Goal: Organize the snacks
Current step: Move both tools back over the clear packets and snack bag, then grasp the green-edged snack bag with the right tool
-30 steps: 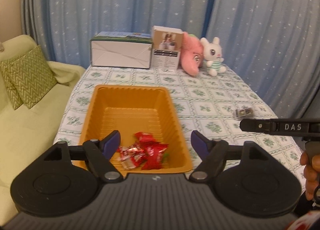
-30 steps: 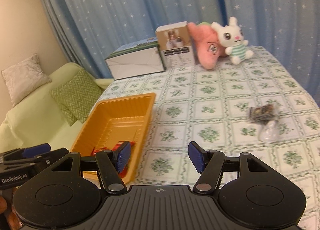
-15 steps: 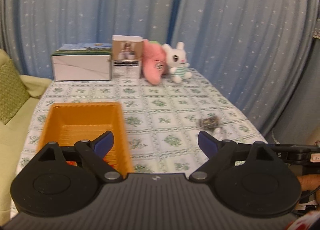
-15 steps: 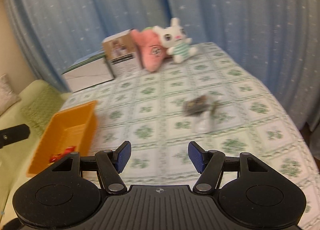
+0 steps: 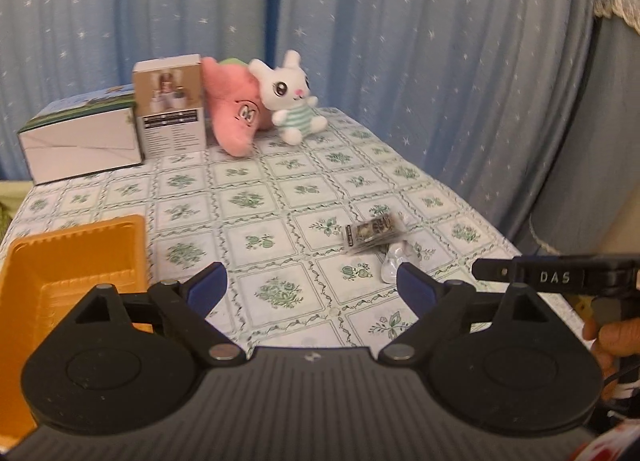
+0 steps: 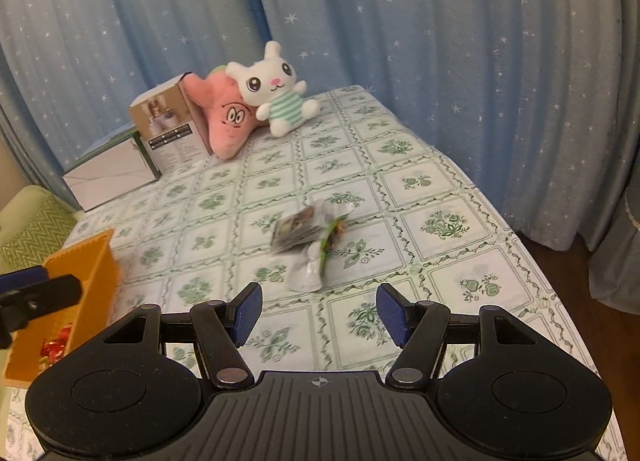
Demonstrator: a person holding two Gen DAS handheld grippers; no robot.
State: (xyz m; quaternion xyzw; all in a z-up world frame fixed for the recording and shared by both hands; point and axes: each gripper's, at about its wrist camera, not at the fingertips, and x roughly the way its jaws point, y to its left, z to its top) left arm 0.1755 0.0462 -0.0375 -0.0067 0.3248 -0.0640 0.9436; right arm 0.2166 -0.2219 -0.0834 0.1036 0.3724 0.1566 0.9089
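A small pile of snack packets [image 6: 310,237] lies on the tablecloth: a dark printed packet on top, silvery and green ones beneath. It also shows in the left wrist view [image 5: 376,235]. My right gripper [image 6: 319,315] is open and empty, just short of the pile. My left gripper [image 5: 314,291] is open and empty above the cloth, right of the orange tray [image 5: 60,261]. The tray [image 6: 86,261] holds red wrapped snacks [image 6: 56,345]. The right gripper's finger shows at the right edge of the left wrist view [image 5: 552,275].
At the back of the table stand a white box [image 5: 80,137], a brown carton [image 5: 170,105], a pink plush [image 5: 234,113] and a white bunny plush [image 5: 290,97]. Blue star curtains hang behind. A green sofa cushion [image 6: 32,229] is at the left. The table edge drops off at the right.
Both grippers have swung right, away from the orange tray and toward the snack pile. The right gripper has come closer to the pile. Both stayed open.
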